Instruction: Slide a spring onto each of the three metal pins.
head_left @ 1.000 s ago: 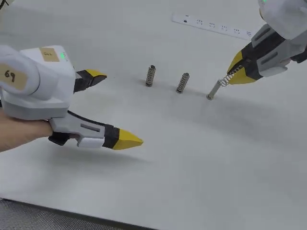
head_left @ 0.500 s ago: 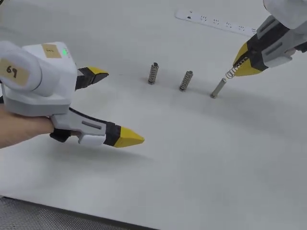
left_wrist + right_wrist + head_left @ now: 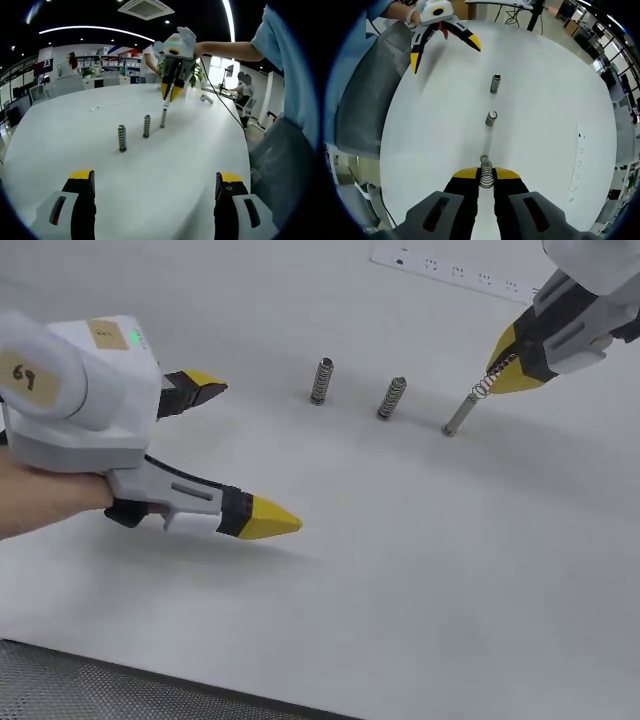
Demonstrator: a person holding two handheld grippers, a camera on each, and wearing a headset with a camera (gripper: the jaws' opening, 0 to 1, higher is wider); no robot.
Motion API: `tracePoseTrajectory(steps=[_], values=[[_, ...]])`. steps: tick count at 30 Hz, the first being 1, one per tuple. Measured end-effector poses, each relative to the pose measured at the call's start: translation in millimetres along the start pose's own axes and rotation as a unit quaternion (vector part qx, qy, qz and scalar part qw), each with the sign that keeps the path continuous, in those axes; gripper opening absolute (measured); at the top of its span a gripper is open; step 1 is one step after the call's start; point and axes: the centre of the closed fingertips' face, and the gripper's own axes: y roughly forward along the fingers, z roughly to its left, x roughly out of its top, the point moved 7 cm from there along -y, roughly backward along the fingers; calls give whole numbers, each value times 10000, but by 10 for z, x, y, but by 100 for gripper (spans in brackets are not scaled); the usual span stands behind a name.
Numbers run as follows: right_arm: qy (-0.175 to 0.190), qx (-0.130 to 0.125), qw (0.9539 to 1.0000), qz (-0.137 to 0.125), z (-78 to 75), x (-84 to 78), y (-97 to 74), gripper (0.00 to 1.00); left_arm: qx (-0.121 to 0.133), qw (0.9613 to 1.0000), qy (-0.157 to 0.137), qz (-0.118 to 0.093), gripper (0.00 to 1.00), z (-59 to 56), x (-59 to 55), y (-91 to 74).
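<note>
- Head view: a spring (image 3: 485, 386) is clamped in the right hand-held gripper (image 3: 505, 372), its free end aligned on the bare pin's (image 3: 458, 417) top, seemingly for threading down.
- Two sprung pins (image 3: 392, 398) stand beside the bare pin.
- The left hand-held gripper (image 3: 250, 455) is held spread and empty, well clear of it.

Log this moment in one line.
right gripper: shut on spring, over third pin | left gripper: open | first pin, second pin: sprung
</note>
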Motion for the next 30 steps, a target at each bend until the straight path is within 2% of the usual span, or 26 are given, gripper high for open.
tracePoseTrajectory(steps=[12, 17, 19, 30], values=[[-101, 62, 9999, 72, -16, 35, 47, 8, 21, 10000, -32, 14, 98, 16, -10, -5], [-162, 105, 9996, 213, -24, 6, 89, 8, 34, 10000, -46, 19, 97, 17, -17, -3], [-141, 145, 9996, 178, 3, 18, 97, 8, 35, 10000, -55, 21, 97, 15, -20, -1], [-142, 248, 9993, 247, 12, -11, 248, 8, 67, 9999, -99, 30, 97, 34, -34, 0]])
